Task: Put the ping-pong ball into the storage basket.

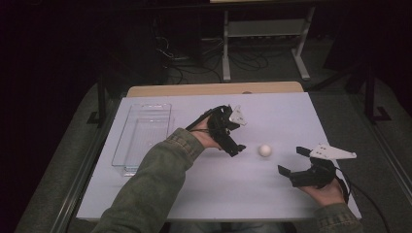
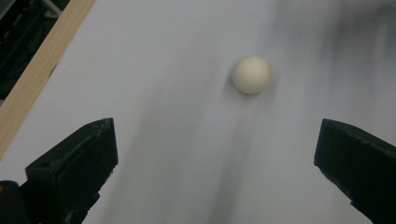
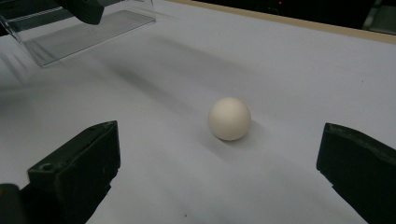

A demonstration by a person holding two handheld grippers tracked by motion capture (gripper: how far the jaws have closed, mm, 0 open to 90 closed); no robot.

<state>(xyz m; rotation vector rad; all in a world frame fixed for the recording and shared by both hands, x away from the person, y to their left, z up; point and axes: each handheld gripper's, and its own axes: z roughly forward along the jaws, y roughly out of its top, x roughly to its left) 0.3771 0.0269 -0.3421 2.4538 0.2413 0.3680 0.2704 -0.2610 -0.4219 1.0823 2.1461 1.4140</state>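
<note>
A small white ball (image 1: 265, 150) rests on the pale table top (image 1: 272, 111), right of centre. My left gripper (image 1: 237, 137) is just left of the ball and points at it with its jaws wide open and nothing between them. In the left gripper view the ball (image 2: 251, 74) lies ahead of the open gripper (image 2: 215, 158), apart from it. My right gripper (image 1: 293, 160) is to the ball's right and slightly nearer me, also open. In the right gripper view the ball (image 3: 229, 118) sits a little beyond the spread gripper (image 3: 219, 163).
A clear plastic tray (image 1: 143, 136) stands along the table's left side, also in the right gripper view as the tray (image 3: 88, 32). A wooden edge (image 1: 214, 89) runs along the far side. Table legs and cables lie on the dark floor beyond.
</note>
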